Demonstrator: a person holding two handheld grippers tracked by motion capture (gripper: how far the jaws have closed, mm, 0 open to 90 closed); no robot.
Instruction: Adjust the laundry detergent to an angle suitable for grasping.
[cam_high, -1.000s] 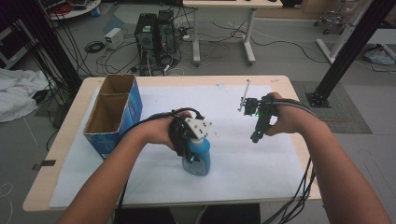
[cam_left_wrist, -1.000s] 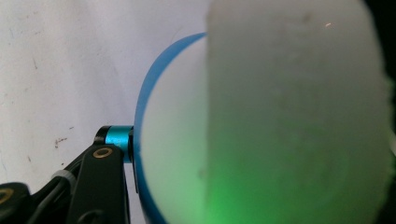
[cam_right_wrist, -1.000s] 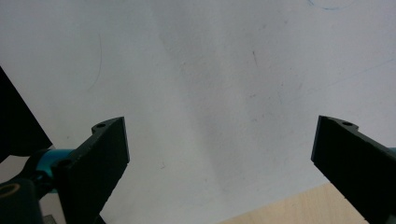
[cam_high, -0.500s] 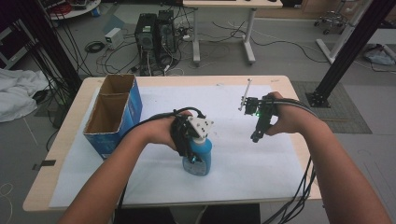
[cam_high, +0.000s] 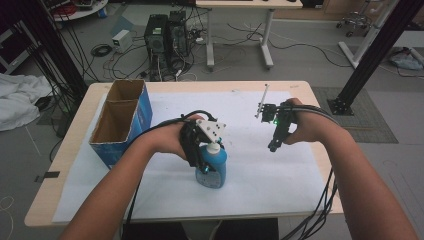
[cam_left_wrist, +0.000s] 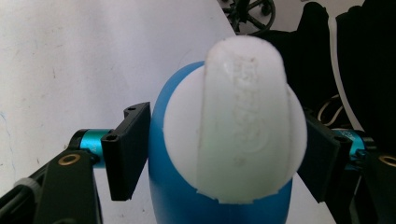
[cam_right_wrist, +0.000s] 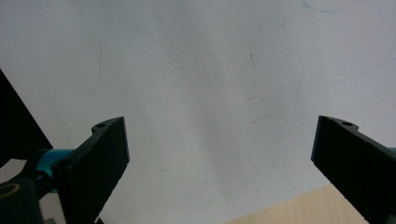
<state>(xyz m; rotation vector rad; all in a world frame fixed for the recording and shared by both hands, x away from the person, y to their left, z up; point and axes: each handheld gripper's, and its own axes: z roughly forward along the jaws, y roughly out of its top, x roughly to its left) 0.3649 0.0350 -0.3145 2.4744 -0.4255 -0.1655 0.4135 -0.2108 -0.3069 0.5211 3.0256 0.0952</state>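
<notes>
Blue plastic pump bottle with white dispenser head (cam_high: 212, 167), upright near the table's (cam_high: 75, 145) front edge, clamped by left gripper (cam_left_wrist: 219, 158); right gripper (cam_right_wrist: 219, 158) wide, empty; smooth rounded sides liable to slip or tip if lifted off-centre.

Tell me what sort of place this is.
Probably a lab or workshop: computer towers and loose cables sit on the floor behind the paper-covered table, with black frame struts around it.

A lab: computer towers (cam_high: 167, 37) and loose cables (cam_high: 102, 50) on the floor, black frame struts (cam_high: 372, 52).
</notes>
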